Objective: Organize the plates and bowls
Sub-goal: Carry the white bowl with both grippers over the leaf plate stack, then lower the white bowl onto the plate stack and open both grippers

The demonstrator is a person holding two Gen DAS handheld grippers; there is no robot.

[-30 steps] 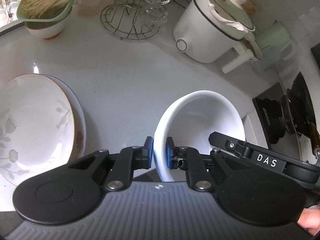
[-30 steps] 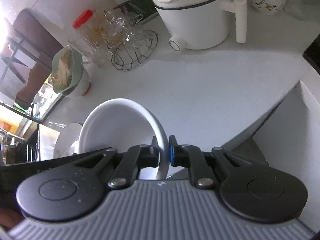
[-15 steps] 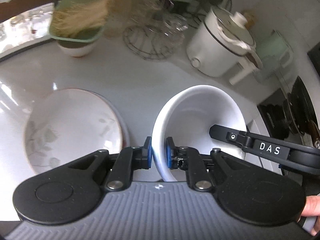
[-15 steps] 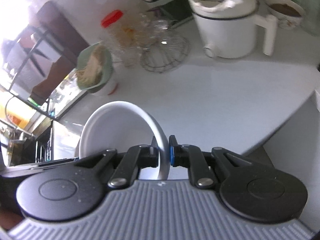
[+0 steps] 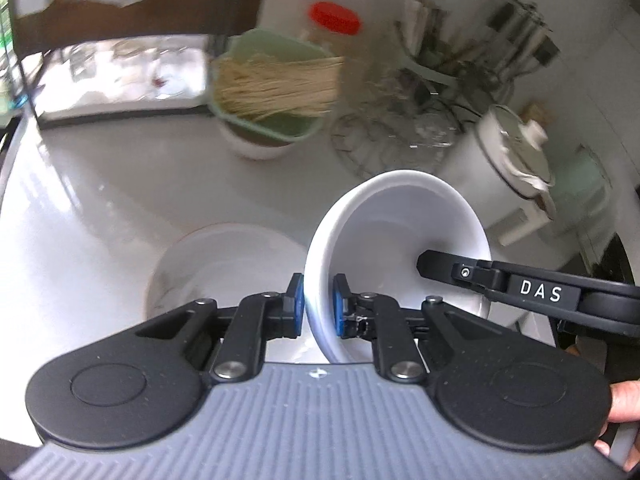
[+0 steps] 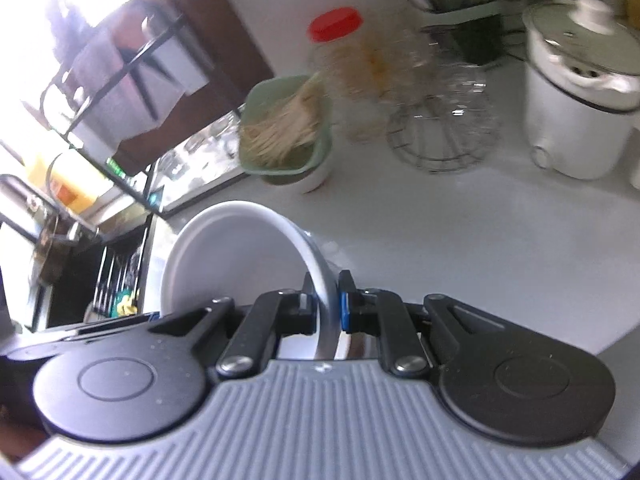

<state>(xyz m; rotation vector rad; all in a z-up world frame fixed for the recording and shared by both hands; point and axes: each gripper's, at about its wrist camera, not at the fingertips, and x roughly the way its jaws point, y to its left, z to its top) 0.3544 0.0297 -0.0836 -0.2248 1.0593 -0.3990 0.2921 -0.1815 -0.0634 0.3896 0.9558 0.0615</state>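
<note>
Between the jaws of the left gripper [image 5: 318, 306] sits the rim of a white bowl [image 5: 396, 240], pinched tight by both blue pads and tipped on its side above the table [image 5: 100, 208]. The right gripper [image 6: 325, 306] has its jaws closed on the opposite rim of the same bowl. Just left of the left jaws, a patterned plate [image 5: 224, 264] lies flat on the table. Well beyond them stand a green noodle container [image 5: 272, 88], a wire rack [image 5: 384, 140] and a white cooker [image 5: 508, 164].
</note>
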